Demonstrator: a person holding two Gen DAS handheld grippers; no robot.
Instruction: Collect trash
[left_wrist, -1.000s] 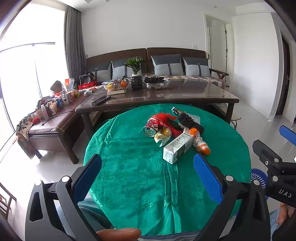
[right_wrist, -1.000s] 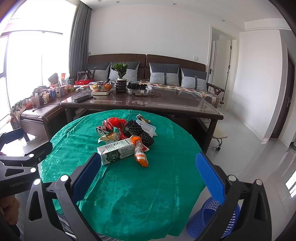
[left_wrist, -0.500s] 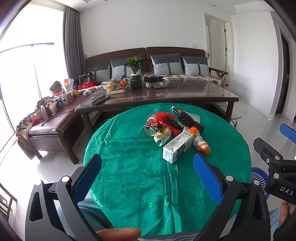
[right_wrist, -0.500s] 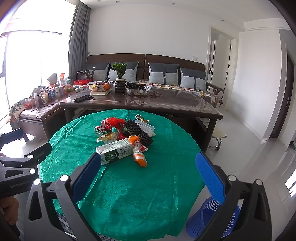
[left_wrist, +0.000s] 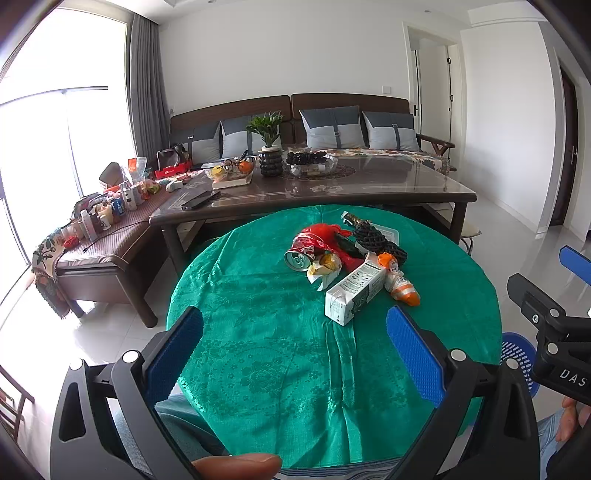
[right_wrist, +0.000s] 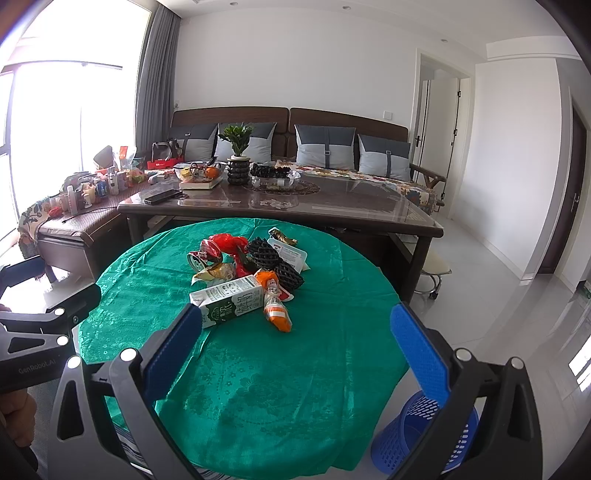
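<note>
**A:** Logging the room from my remote feed. White walls (right_wrist: 332, 55), pale glossy tiled floor (right_wrist: 517, 295) throwing back reflections. I note a dark wooden sofa (left_wrist: 288, 107) against the far wall, grey cushions (left_wrist: 330, 125) along it.

**B:** Light source?

**A:** Big window (left_wrist: 55, 110) on the left, strong daylight (blown out to white on both feeds), grey curtain (left_wrist: 146, 81) drawn to its edge.

**B:** Other furniture?

**A:** Long dark coffee table (left_wrist: 369, 184) with a glossy top, a potted plant (left_wrist: 267, 140) on it. A low bench (left_wrist: 99, 251) beside it, crowded with small bottles. Open doorway (right_wrist: 439, 122) at right; a dark door (right_wrist: 576, 184) further right.
</note>
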